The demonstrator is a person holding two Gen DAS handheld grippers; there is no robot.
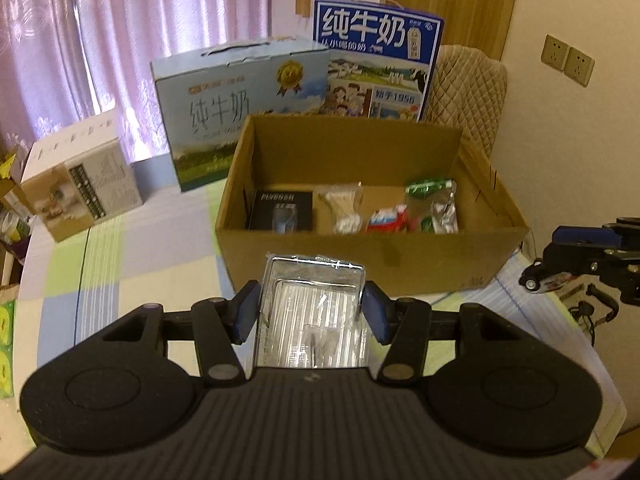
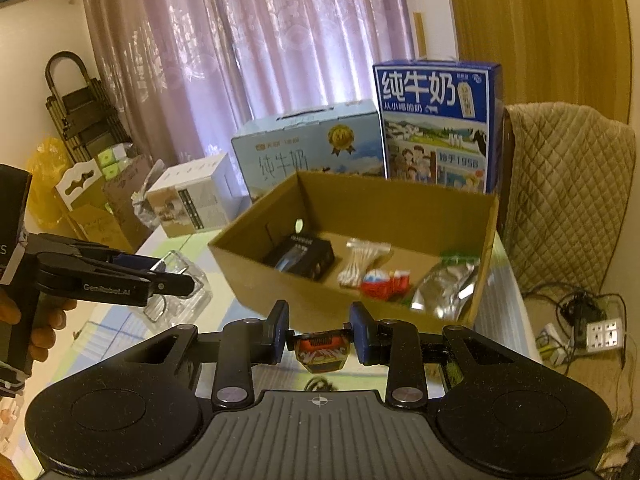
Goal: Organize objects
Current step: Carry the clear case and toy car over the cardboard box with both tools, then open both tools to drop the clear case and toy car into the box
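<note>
My left gripper [image 1: 312, 306] is shut on a clear plastic case [image 1: 312, 332], its blue pads pressing both sides. Just beyond it stands an open cardboard box [image 1: 360, 252] on the checked tablecloth. Inside lie a black carton [image 1: 280, 210], a bag of cotton swabs [image 1: 344, 208], a red toy [image 1: 390, 220] and a green and silver packet [image 1: 434, 204]. My right gripper [image 2: 320, 334] is shut on a small red and black toy car [image 2: 322, 352], in front of the cardboard box [image 2: 280, 276]. The left gripper [image 2: 176, 280] with the clear case [image 2: 184, 276] shows at the left there.
Two milk cartons, a light blue one [image 1: 240, 108] and a dark blue one [image 1: 380, 60], stand behind the box. A white carton [image 1: 84, 184] sits at the table's left. A quilted chair [image 2: 568, 192] stands to the right, with a power strip [image 2: 604, 334] and cables on the floor.
</note>
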